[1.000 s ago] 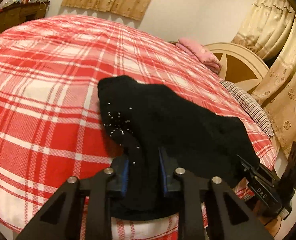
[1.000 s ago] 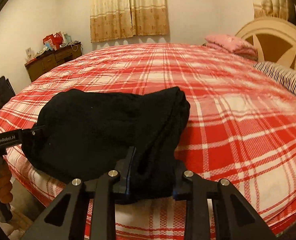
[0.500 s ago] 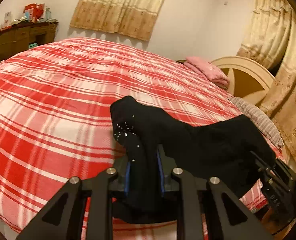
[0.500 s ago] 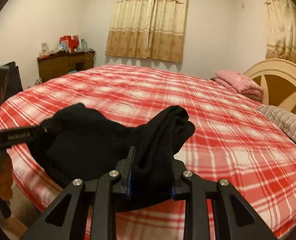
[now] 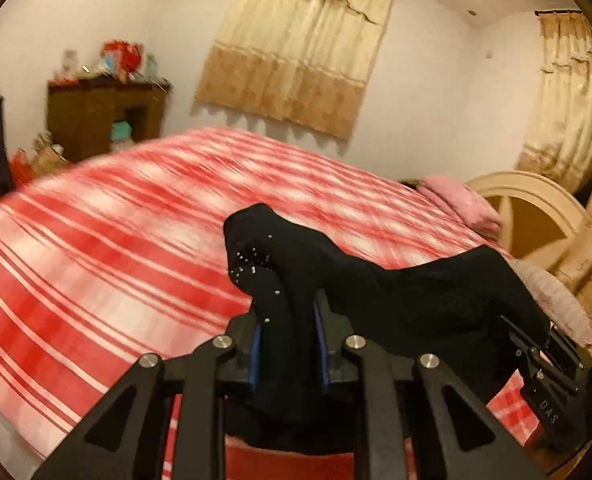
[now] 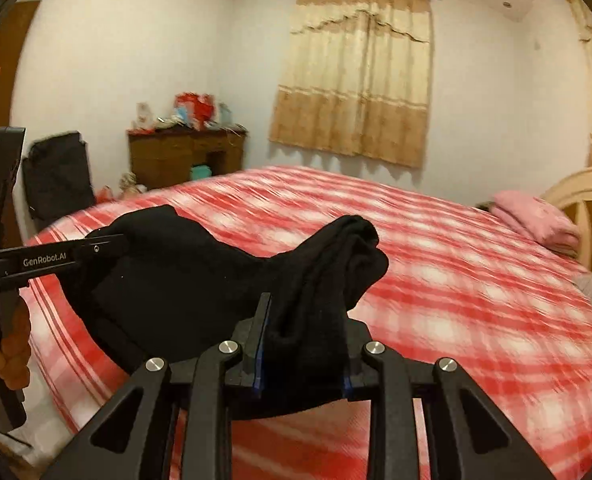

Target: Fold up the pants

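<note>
The black pants (image 5: 396, 296) hang between my two grippers above the near edge of a red plaid bed (image 5: 116, 248). My left gripper (image 5: 286, 344) is shut on one bunched end, which carries small shiny studs. My right gripper (image 6: 302, 356) is shut on the other bunched end of the pants (image 6: 184, 280). The cloth sags between them. Each view shows the other gripper at its side: the right gripper (image 5: 544, 376) in the left wrist view, the left gripper (image 6: 56, 258) in the right wrist view. The fingertips are hidden by cloth.
A pink folded cloth (image 6: 536, 220) lies by the cream headboard (image 5: 536, 208) at the far right. A grey striped pillow (image 5: 552, 300) lies next to it. A brown dresser (image 6: 184, 156) with clutter stands by the far wall. Beige curtains (image 6: 360, 76) hang behind the bed.
Both grippers have risen and tilted up with the pants, lifting the cloth off the bed. More of the wall and curtains now shows. The grips have not changed.
</note>
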`<state>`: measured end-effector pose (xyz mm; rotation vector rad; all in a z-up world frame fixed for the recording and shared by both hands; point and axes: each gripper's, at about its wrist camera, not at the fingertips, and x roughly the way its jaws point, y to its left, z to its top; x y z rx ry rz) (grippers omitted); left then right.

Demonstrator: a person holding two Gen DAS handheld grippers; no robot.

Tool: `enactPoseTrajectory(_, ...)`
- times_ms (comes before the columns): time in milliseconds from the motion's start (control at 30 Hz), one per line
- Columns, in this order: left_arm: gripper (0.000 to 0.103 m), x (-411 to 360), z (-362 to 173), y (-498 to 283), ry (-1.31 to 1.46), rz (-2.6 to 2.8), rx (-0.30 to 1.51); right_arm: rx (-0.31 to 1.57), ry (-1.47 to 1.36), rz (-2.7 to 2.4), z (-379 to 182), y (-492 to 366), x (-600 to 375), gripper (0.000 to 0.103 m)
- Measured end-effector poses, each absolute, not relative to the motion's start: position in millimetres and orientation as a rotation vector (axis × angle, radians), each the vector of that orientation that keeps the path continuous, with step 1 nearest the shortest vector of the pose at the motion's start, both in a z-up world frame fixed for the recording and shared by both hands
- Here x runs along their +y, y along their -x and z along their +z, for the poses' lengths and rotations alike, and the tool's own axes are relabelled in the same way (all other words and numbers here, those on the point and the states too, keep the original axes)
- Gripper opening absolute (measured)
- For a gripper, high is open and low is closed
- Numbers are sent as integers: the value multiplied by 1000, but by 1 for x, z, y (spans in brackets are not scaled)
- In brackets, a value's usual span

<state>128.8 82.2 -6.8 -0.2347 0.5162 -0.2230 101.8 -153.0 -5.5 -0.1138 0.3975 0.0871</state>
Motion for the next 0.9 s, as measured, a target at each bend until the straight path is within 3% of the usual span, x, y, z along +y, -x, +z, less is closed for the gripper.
enactPoseTrajectory(200, 23, 125, -13, -162, 124, -53, 492, 433, 75, 191, -35, -185, -105, 28)
enactPoseTrajectory(367, 39, 153, -72, -192, 62, 79, 708, 655, 120, 179, -101, -247, -87, 33)
enactPoseTrajectory(533, 83, 206, -85, -153, 151, 155, 694, 647, 126, 145, -103, -240, -109, 54)
enactPoseTrajectory(733, 83, 251, -74, -132, 193, 312, 618, 552, 129, 30, -87, -217, -113, 55)
enactPoseTrajectory(900, 83, 223, -66, -146, 149, 244, 595, 417, 135, 64, -57, -191, -91, 55)
